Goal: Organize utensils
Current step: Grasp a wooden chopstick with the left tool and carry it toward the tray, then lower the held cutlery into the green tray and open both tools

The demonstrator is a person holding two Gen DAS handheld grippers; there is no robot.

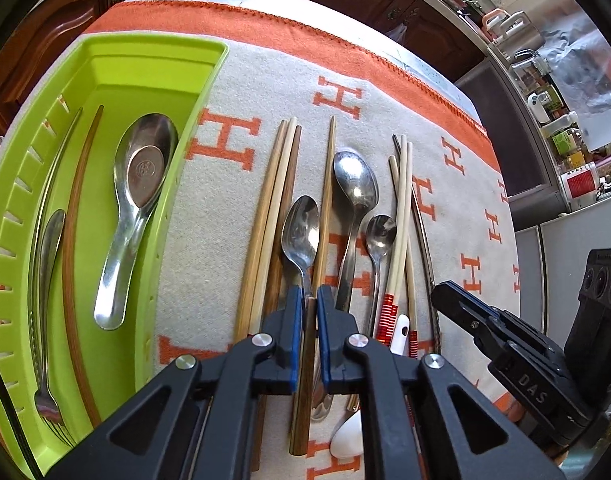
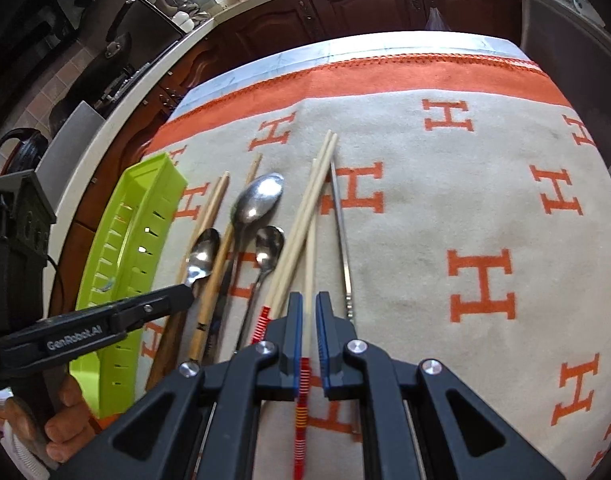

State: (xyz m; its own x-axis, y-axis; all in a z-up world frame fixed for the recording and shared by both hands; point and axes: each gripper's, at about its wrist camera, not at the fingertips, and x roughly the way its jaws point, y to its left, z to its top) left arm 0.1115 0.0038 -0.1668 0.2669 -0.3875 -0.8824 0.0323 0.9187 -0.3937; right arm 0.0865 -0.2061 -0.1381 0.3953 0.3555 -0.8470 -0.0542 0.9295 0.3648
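A lime green tray (image 1: 209, 80) at the left holds a big metal spoon (image 1: 139, 184), a fork (image 1: 45, 280) and a dark chopstick (image 1: 75, 240). Loose spoons (image 1: 301, 232) and chopsticks (image 1: 273, 200) lie in a row on the cloth. My left gripper (image 1: 309, 300) is nearly shut around a wooden chopstick (image 1: 323, 216), just over a spoon handle. My right gripper (image 2: 308, 308) is nearly shut above a pale chopstick with a red-striped end (image 2: 302, 392); whether it grips the chopstick is unclear. The tray also shows in the right wrist view (image 2: 137, 216).
A beige cloth with orange H marks (image 2: 481, 280) covers the table. A white spoon (image 1: 347, 436) lies near the front. A metal chopstick (image 2: 341, 240) lies right of the pale ones. Wooden cabinets (image 2: 365, 4) and a cluttered counter (image 1: 565, 120) lie beyond the table.
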